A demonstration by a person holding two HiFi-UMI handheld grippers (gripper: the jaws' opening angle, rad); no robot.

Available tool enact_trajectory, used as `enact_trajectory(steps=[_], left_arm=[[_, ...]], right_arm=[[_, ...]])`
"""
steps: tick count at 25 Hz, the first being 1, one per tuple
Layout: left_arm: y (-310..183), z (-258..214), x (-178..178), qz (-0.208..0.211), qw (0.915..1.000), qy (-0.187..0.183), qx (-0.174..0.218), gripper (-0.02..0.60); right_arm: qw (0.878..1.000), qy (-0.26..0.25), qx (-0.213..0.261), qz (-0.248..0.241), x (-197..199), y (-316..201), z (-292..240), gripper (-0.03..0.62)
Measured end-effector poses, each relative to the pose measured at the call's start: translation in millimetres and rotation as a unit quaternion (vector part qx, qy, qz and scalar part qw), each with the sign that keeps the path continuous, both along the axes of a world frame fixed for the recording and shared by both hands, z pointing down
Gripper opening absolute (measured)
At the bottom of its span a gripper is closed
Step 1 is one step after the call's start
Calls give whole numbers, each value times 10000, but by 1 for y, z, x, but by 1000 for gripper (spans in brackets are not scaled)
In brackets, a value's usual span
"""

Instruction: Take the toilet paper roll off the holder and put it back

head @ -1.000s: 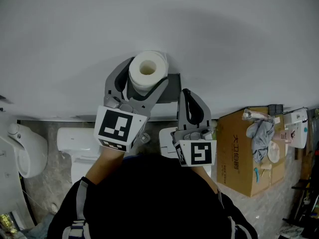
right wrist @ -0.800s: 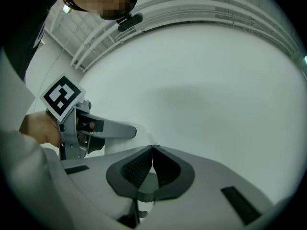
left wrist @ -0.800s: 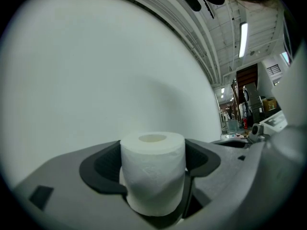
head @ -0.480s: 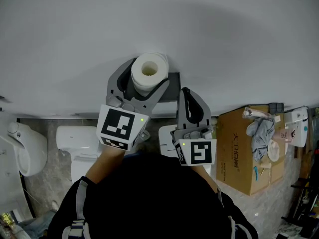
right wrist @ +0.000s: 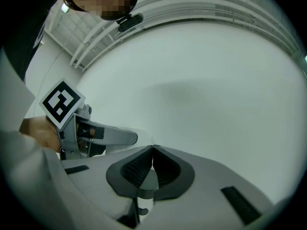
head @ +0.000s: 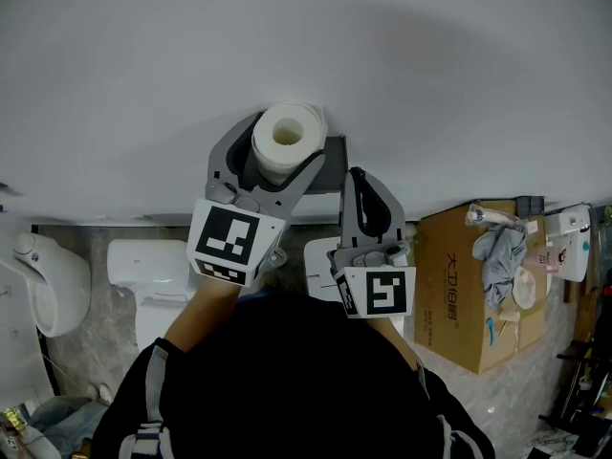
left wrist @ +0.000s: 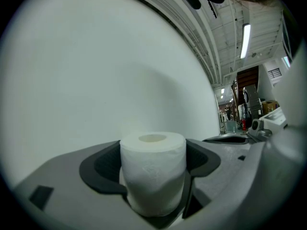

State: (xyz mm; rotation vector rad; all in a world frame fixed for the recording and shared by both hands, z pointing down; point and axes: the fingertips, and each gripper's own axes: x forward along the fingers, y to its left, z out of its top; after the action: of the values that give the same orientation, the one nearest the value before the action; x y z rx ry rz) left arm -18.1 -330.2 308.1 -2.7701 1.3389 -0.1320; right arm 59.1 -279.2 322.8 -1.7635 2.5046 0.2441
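The toilet paper roll [head: 287, 134] and the left gripper [head: 283, 147] have slid a tiny bit to the right since a second ago, toward the dark holder [head: 334, 165] on the wall [head: 430, 65]; the right gripper [head: 356, 178] has not moved.

The left gripper is clamped on the roll; its jaws stand wide, one on each side, and the dark pads [left wrist: 101, 169] press on the soft paper; the roll stands up straight with its hole facing up; it is right up near the wall, just beside the holder.

The right gripper has its jaws closed together with nothing between them; it waits just to the right of the left one, below the holder.

How far along is the job? The roll is in the gripper's hold, so part of the work is under way; I cannot tell if the roll sits on the holder's peg or is already free of it, because the roll and the jaws cover that spot. So I cannot say for sure which half this is, the taking off or the putting back.

My guess is that something is left to do either way: the roll has to end up sitting on the holder, and the left gripper has to let go and pull away; neither is done yet.
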Motion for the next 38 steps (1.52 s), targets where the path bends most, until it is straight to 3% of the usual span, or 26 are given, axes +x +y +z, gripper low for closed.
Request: enact_trajectory(steps=[12, 24, 28, 32, 36, 37, 38], left_arm=[[-1, 2, 1, 28, 10000, -36, 0, 385], [3, -4, -1, 31, 9999, 117, 60, 457], [12, -18, -7, -7, 9993, 323, 169, 462], [25, -28, -18, -153, 9980, 611, 42, 462], [38, -37, -32, -283, 9973, 649, 195, 446], [41, -38, -37, -355, 9971, 636, 242, 411], [44, -40, -43, -435, 9967, 620, 282, 333]], right_arm=[[10000, 6, 43, -1, -1, 3, -2, 23], [9999, 15, 98, 27, -1, 7, -5, 23], [9999, 17, 115, 14, -4, 11, -8, 23], [9999, 23, 141, -26, -9, 17, -10, 23], [9998, 19, 166, -91, -16, 20, -10, 23], [9998, 12, 170, -104, -18, 21, -10, 23], [9998, 1, 176, -117, -20, 22, -11, 23]])
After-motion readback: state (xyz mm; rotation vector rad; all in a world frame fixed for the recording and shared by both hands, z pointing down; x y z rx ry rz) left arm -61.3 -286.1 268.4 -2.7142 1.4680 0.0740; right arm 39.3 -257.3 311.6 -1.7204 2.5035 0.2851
